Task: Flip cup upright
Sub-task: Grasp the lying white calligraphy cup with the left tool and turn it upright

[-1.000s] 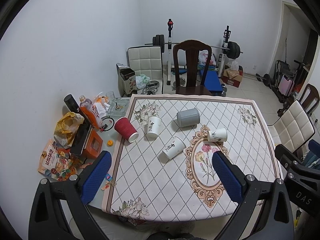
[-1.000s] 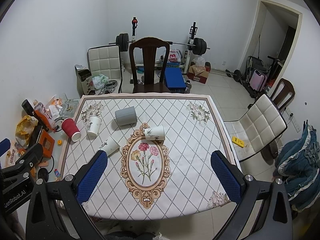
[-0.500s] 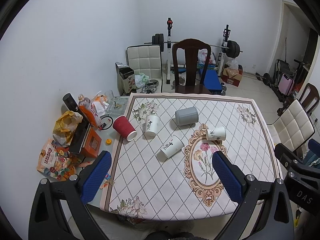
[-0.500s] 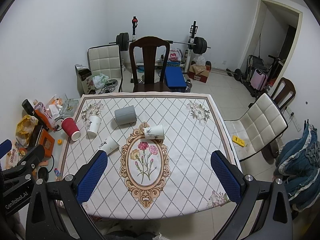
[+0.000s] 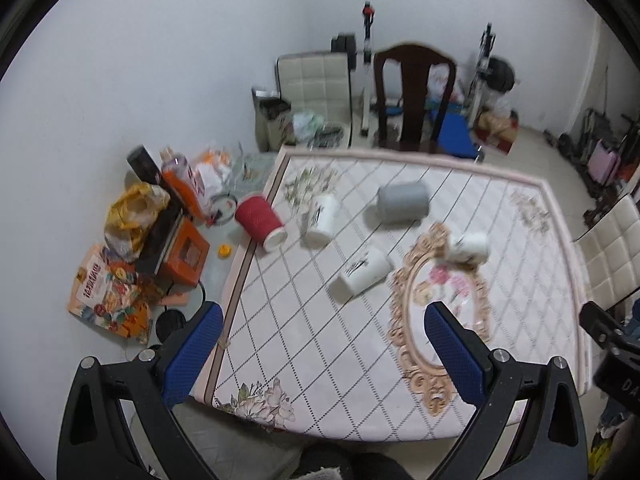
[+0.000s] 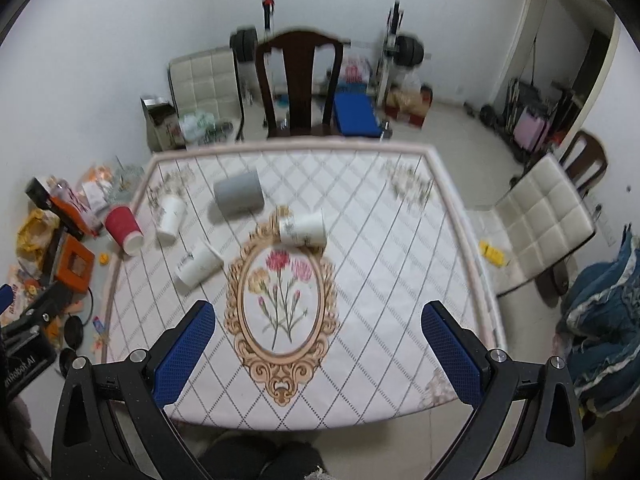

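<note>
Cups lie tipped on the table (five); left gripper and right gripper hover above, jaws spread.

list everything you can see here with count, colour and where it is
white cups: 3, white, one on the oval's top edge, two left of it
red cup: 1, red, on its side, table's left edge
grey cup: 1, grey, on its side, far centre
table: 1, diamond-pattern cloth
wooden chair: 1, dark, behind table
padded chairs: 2, cream, right and far left
left gripper: blue pads, open
right gripper: blue pads, open
</note>
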### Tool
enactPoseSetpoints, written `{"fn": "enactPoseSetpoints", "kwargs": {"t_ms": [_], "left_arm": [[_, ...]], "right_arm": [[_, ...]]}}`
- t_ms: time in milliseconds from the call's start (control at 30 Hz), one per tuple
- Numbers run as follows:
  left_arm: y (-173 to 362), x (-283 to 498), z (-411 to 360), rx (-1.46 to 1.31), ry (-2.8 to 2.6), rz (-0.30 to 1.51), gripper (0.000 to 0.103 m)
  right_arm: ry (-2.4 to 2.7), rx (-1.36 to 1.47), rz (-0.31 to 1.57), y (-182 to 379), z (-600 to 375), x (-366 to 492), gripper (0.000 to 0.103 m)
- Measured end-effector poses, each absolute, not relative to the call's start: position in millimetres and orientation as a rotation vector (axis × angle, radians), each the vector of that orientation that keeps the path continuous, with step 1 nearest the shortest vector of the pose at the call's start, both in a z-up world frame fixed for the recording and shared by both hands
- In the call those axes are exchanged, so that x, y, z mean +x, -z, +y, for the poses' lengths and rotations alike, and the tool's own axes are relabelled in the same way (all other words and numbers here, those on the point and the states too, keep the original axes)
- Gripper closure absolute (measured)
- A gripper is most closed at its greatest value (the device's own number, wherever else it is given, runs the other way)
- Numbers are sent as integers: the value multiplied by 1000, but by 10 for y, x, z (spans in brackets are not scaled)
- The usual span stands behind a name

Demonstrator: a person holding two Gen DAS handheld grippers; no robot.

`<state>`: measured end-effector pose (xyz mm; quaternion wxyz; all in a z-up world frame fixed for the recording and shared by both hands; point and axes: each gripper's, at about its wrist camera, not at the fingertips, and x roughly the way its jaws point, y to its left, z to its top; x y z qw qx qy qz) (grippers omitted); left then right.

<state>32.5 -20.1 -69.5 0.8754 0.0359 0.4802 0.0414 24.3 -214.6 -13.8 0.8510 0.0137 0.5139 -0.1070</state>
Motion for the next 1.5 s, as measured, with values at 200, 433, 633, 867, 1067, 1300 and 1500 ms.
{"fn": "enactPoseSetpoints", "kwargs": {"t_ms": [200,433,633,867,1067,1300,1500], "left_arm": [[1566,816,-238,213,-86,1159,0],[2293,1409,-410,467,38,1226,1],[2577,1822,-516,546,142,1267,7],[2905,2128,-692,607,255,1322,7],[3114,2231,-850,678,341,1342,24],[3249,2311,-867,672,354,1367,46],[3215,2371,-800,620,335,1375,47]], "right_arm": [[255,40,1248,1157,-2314,604,0],[326,30,1401,2129,-2396,1004,0],[361,7,1500,2632,-2380,1263,0],[403,5,1570,2978,-2391,1533,1],[441,20,1600,3105,-2454,1649,1],[465,32,1615,3171,-2532,1703,1],[474,28,1614,3145,-2529,1740,1]]}}
